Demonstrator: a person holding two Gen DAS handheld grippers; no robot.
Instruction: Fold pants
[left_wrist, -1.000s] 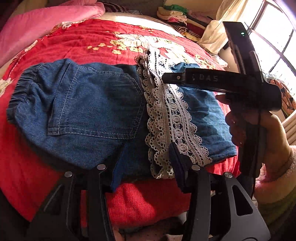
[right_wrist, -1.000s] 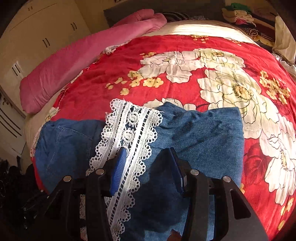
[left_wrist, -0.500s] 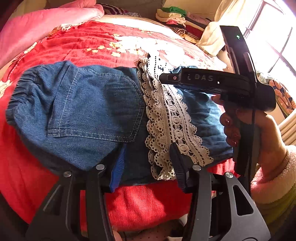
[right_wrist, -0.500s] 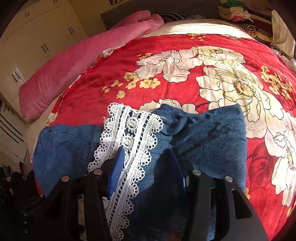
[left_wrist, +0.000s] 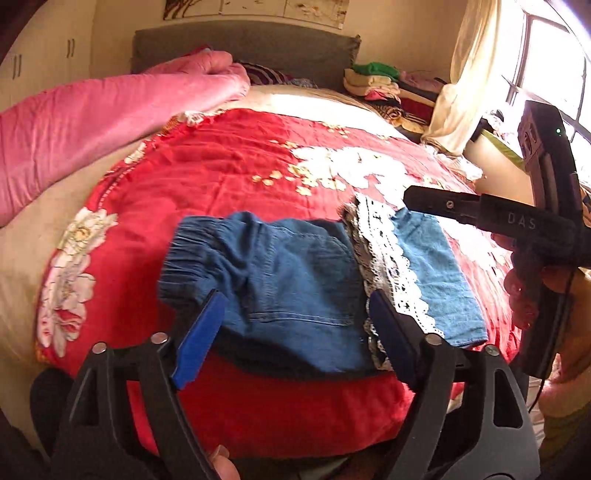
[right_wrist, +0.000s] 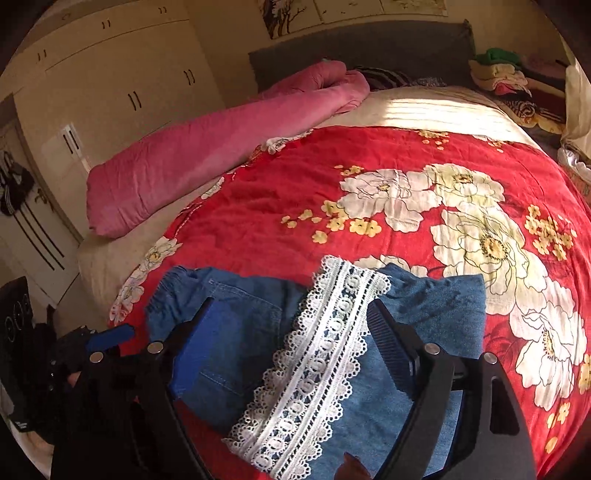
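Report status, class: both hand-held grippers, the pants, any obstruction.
Left hand-held gripper and right hand-held gripper open, jaws just opened, gripping nothing. Denim pants folded on red bedspread, lace band across. No obstruction seen.

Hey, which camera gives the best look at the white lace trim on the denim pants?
The right wrist view: the lace trim runs large, sunlit and sharp across the pants. The left wrist view shows it smaller, partly shaded, its near end behind a gripper finger.
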